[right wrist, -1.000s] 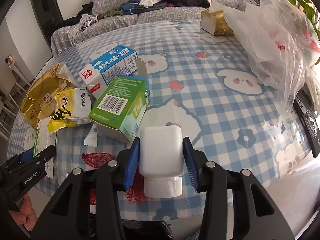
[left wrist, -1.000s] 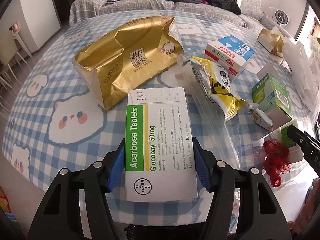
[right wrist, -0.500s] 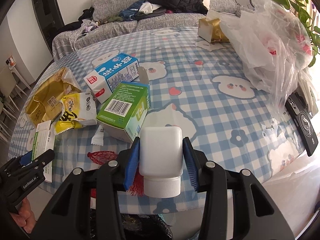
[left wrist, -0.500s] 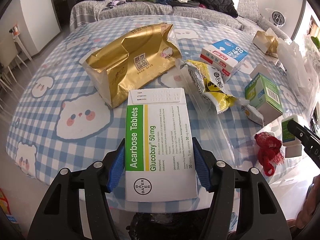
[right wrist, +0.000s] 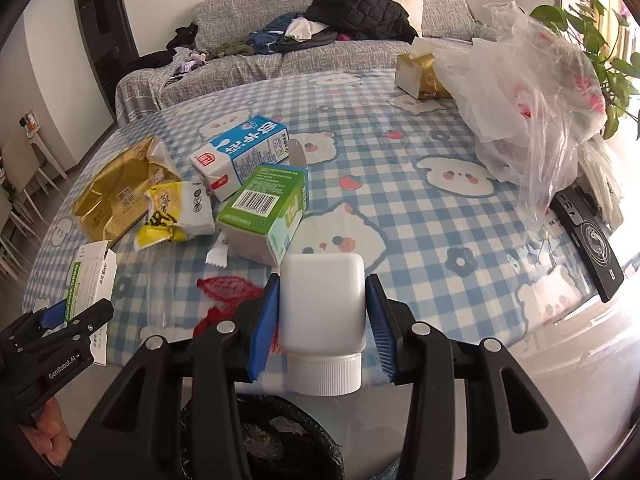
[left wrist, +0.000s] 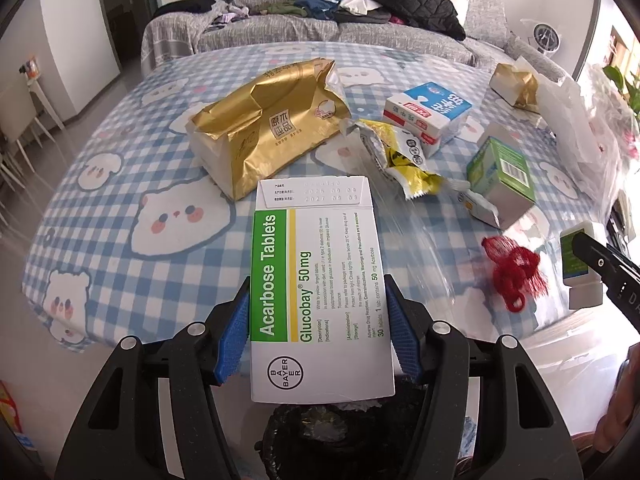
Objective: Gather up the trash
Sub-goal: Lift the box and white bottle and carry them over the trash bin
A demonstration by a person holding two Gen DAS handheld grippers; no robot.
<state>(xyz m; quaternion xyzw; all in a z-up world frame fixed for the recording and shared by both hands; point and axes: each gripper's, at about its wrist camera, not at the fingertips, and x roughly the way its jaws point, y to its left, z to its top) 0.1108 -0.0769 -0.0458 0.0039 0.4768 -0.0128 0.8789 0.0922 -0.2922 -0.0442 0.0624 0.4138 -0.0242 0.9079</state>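
My left gripper (left wrist: 318,308) is shut on a white and green Acarbose tablet box (left wrist: 320,264), held flat above the table's near edge. My right gripper (right wrist: 322,308) is shut on a white plastic bottle (right wrist: 323,296), its ribbed cap toward the camera. A bin with a black liner (left wrist: 340,436) sits below both grippers, also seen in the right wrist view as the bin (right wrist: 260,440). On the checked tablecloth (left wrist: 120,184) lie a gold bag (left wrist: 264,128), a yellow wrapper (left wrist: 404,156), a milk carton (left wrist: 428,114), a green box (left wrist: 500,172) and a red net (left wrist: 514,272).
A large clear plastic bag (right wrist: 532,112) and a gold tissue box (right wrist: 420,72) stand at the table's far right. A black device (right wrist: 588,236) lies by the right edge. A grey sofa (right wrist: 320,52) piled with clothes runs behind the table.
Both grippers have drawn back from the table and risen a little with their loads. The bin's black rim has come into view beneath them. Neither grip has changed.
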